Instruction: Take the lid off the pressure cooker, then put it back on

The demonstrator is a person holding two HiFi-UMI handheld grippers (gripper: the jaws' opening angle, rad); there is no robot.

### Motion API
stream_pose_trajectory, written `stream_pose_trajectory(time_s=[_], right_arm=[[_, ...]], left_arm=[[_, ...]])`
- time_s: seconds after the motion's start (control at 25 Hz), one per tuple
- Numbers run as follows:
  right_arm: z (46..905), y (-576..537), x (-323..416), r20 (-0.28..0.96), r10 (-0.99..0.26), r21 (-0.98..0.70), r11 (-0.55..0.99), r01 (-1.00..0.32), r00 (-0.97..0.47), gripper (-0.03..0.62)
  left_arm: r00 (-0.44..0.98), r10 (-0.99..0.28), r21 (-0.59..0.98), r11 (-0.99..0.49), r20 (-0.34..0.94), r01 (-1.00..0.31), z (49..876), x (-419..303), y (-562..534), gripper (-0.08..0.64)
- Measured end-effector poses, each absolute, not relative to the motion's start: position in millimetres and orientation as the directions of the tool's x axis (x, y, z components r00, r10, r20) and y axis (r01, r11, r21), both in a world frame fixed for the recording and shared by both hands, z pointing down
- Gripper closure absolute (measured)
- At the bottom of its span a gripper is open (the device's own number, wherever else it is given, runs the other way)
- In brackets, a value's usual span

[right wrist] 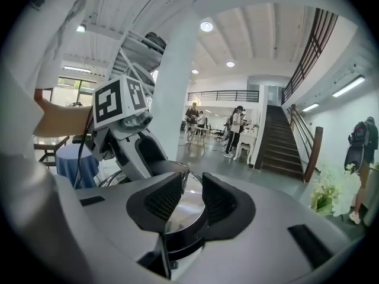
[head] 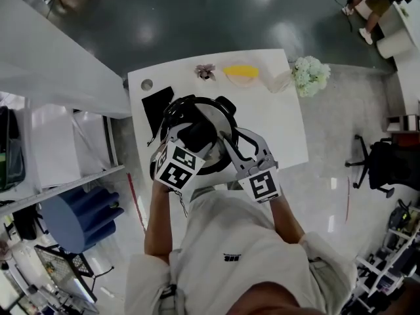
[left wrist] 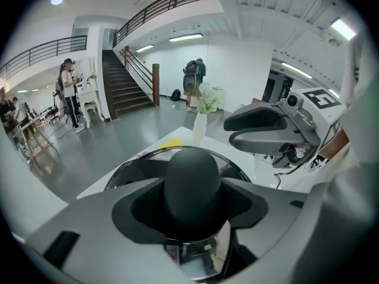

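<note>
The steel pressure cooker (head: 216, 118) stands at the middle of the white table (head: 282, 130) with its lid (left wrist: 133, 171) on. My left gripper (head: 195, 138) reaches in from the near left and is shut on the lid's black knob (left wrist: 192, 182), with both pads pressed to its sides. My right gripper (head: 231, 152) rests at the cooker's near right edge. In the right gripper view its pads (right wrist: 166, 201) stand a narrow gap apart with shiny steel showing between them. Whether they clamp the rim or a handle is hidden.
At the table's far edge lie a dried flower (head: 205, 71), a yellow item (head: 241, 73) and a vase of white flowers (head: 309, 75). A black mat (head: 156, 104) lies left of the cooker. On the floor stand a blue drum (head: 82, 218) at left and an office chair (head: 384, 166) at right.
</note>
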State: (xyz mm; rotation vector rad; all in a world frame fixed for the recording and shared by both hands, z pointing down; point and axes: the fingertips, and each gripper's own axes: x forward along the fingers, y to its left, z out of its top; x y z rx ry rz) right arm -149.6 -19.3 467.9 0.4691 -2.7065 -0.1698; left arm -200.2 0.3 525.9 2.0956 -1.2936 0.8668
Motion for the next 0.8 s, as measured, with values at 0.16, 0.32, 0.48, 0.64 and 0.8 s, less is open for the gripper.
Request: stream_pose_trajectory(time_s=[0.16, 0.32, 0.48, 0.64, 0.8], right_arm=[[469, -16, -146, 0.356, -0.343, 0.181, 0.938, -0.296, -0.87, 0.495], [469, -13, -143, 0.35, -0.344, 0.181, 0.937, -0.298, -0.871, 0.495], [468, -10, -141, 0.364, -0.36, 0.141, 0.933, -0.331, -0.859, 0.495], [465, -7, -142, 0.357, -0.383, 0.117, 0.923, -0.366, -0.852, 0.495], [459, -10, -144, 0.301, -0.417, 0.167, 0.908, -0.383, -0.857, 0.495]], left_arm=[[0.31, -0.594, 0.098, -0.362, 0.742, -0.927, 526, -202, 1, 0.272], [0.287, -0.616, 0.092, -0.328, 0.734, -0.94, 523, -202, 1, 0.272], [0.257, -0.662, 0.068, -0.298, 0.704, -0.952, 522, -203, -1, 0.265], [0.237, -0.73, 0.064, -0.258, 0.641, -0.964, 518, -204, -2, 0.257], [0.214, -0.819, 0.043, -0.227, 0.532, -0.973, 493, -208, -2, 0.255]])
